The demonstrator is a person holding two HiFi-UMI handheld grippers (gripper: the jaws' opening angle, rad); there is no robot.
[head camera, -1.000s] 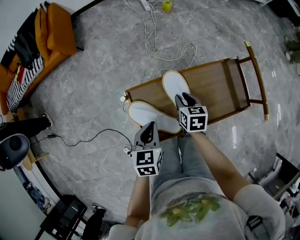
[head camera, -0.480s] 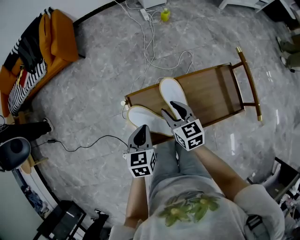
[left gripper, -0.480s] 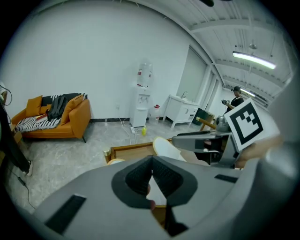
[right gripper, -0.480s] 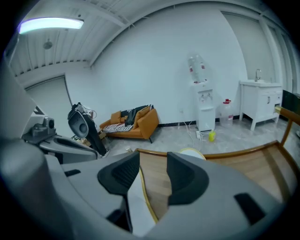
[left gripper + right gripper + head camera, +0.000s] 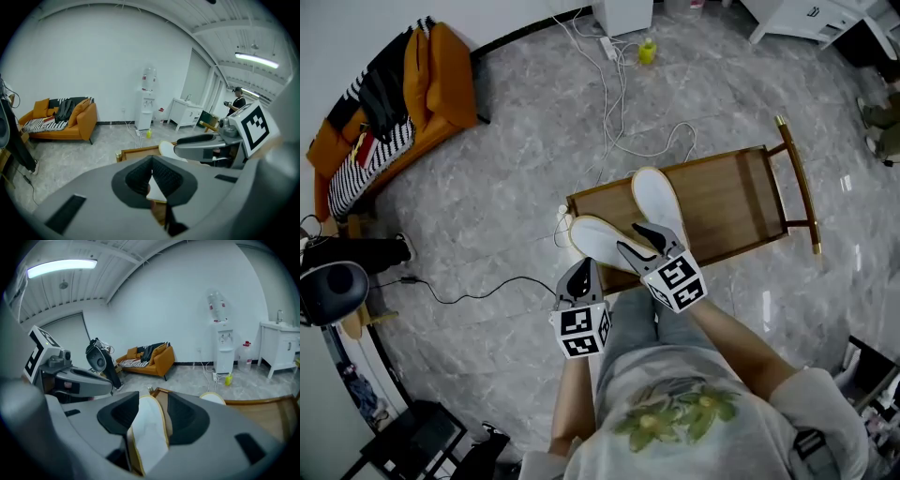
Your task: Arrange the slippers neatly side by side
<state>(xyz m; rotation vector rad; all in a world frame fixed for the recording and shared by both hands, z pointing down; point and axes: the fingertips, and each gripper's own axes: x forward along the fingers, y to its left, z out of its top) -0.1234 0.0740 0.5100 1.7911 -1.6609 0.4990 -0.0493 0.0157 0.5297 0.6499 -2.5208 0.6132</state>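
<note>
The right tongs [image 5: 630, 240] are opening, their jaws wide around the near end of the nearer slipper [image 5: 598, 238]. In the right gripper view the white slipper lies between the jaws with a strip of wood showing beside it, so the pads do not seem to press on it. The left tongs [image 5: 583, 270] are closed, tips together and empty; they hang just off the near edge of the tabletop [image 5: 731, 192], close to that same slipper.

Both slippers rest on the left end of the tabletop. The nearer one lies slantwise along the near edge, its far tip toward the near left corner; whether that tip overhangs the edge I cannot tell. The other slipper [image 5: 654, 195] points toward the far edge. Their near ends come close together under the right tongs while the far ends spread apart, so the pair makes a V rather than two parallel lines.

As I judge it, the task is partly done: the slippers are gathered in one place, sole down, but not yet side by side. What seems left is to turn the slanted one until it lies along its mate, then even up the ends.
</note>
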